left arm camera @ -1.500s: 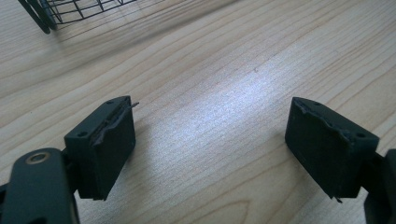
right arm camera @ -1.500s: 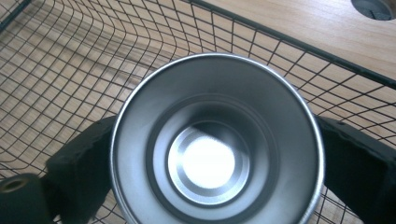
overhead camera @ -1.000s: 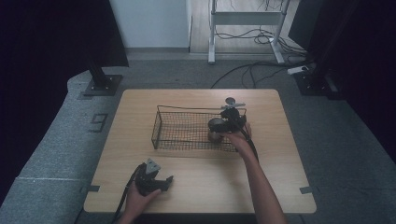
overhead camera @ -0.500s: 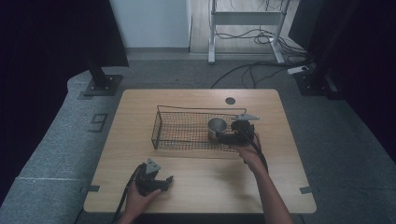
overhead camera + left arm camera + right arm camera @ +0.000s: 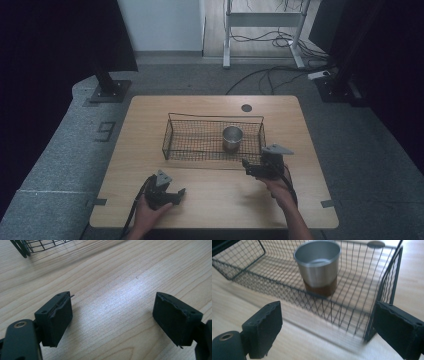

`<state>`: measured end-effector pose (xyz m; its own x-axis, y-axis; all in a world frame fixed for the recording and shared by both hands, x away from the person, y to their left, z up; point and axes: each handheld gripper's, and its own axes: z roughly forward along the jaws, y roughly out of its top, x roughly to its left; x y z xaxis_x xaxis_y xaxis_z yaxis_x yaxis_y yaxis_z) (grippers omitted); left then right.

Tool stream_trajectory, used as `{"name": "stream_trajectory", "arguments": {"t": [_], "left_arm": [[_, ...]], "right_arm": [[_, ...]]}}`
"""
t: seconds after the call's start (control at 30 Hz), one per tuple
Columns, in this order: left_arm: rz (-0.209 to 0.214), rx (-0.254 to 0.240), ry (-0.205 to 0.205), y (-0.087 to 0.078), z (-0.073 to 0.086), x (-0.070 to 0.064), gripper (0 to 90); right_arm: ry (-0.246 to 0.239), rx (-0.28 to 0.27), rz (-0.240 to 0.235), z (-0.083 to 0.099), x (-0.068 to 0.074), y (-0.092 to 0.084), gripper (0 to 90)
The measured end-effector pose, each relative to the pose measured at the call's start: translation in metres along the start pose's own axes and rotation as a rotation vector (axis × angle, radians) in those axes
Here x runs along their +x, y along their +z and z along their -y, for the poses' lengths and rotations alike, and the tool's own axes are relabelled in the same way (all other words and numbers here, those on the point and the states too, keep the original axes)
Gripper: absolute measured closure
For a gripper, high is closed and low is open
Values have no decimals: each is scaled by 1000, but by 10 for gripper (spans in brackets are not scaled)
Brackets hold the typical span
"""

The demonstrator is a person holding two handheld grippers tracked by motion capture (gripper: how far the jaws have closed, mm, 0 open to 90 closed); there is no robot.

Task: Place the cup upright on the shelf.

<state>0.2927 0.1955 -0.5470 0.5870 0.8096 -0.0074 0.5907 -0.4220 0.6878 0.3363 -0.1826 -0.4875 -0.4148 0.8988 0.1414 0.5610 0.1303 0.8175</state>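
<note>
A steel cup with a brown base stands upright inside the black wire basket, toward its right end. My right gripper is open and empty, held just in front of the basket's near right corner, apart from the cup. Near the table's front left edge, my left gripper rests open over bare wood with nothing between its jaws. A corner of the basket shows at the top left of the left gripper view.
The wooden table has a round dark grommet behind the basket. Grey floor surrounds the table, with a dark stand base at the back left, cables and a metal frame at the back.
My right gripper has let go of the cup inside the basket and drawn back toward the front edge, now open. The left gripper has not moved.
</note>
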Motion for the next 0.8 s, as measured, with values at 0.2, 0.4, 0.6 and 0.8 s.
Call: {"name": "stream_trajectory", "arguments": {"t": [0.2,0.4,0.6,0.8], "left_arm": [[-1,0,1,0,0,0,161],[-1,0,0,0,0,0,161],[0,0,0,0,0,0,161],[0,0,0,0,0,0,161]], "right_arm": [[16,11,0,27,-4,-7,95],[15,56,8,51,-9,-6,101],[33,57,15,55,-15,-5,114],[29,45,25,60,-16,-4,125]]}}
